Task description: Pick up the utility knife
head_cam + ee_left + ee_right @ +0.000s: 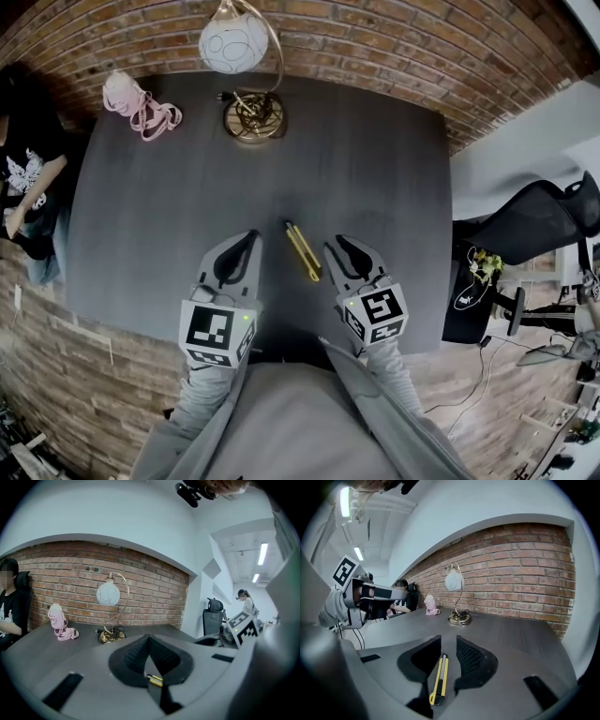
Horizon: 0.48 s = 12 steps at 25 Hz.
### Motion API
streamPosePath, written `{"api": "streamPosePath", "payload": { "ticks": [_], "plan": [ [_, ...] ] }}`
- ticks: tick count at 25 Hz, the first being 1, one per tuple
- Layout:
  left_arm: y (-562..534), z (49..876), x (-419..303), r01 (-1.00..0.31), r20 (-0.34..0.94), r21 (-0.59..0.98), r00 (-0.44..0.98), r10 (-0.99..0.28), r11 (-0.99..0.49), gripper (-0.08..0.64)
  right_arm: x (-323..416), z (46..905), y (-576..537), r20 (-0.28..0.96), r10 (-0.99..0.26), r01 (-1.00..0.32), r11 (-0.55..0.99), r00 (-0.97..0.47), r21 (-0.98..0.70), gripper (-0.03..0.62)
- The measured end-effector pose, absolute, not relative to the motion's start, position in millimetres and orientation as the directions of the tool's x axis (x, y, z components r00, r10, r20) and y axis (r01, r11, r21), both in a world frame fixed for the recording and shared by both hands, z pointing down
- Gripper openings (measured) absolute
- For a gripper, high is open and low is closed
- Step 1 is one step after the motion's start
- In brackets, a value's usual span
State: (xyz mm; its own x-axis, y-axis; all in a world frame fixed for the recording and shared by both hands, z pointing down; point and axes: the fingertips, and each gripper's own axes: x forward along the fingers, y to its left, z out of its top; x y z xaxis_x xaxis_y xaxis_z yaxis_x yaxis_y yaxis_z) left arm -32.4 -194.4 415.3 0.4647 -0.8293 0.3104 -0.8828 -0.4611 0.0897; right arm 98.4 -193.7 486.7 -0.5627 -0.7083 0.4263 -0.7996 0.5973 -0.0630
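Shows the utility knife (302, 251) flat on the dark table (375, 187), just below centre of the head view, slanting from upper left to lower right between the two grippers. Finds the right gripper (335, 247) just right of it, partly open and gripping nothing. In the right gripper view, frames the yellow knife in the gap at bottom centre, with neither pad touching. Finds the left gripper (250, 236) just left of the knife, tips together, empty.

Likely trouble from here:
- Closing while too high and snapping shut on air.
- Coming down off-line, landing one jaw on top of the knife and skidding it across the smooth top.
- Pinching only a thin edge of so flat a body, then letting it pivot or drop on the lift.

Worth minding the blade end, not discernible here as out or retracted. Little risk to the globe lamp (246, 56) and the pink bottle (127, 94) at the top of the frame, both well apart from the knife.
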Motion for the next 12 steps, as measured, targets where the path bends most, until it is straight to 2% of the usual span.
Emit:
{"api": "streamPosePath", "payload": {
  "ticks": [6, 12],
  "plan": [
    [-197.4, 423.6, -32.7, -0.891, 0.32, 0.104, 0.451, -0.833, -0.442, 0.018, 83.9, 534.8, -194.4, 0.531, -0.623, -0.765, 0.639, -0.575, -0.08, 0.155],
    [-199.1, 430.3, -39.0, -0.898, 0.325, 0.115, 0.437, -0.839, -0.424, 0.018, 71.3, 580.4, -189.0, 0.622, -0.545, -0.738, 0.67, -0.563, -0.08, 0.186]
  ]
}}
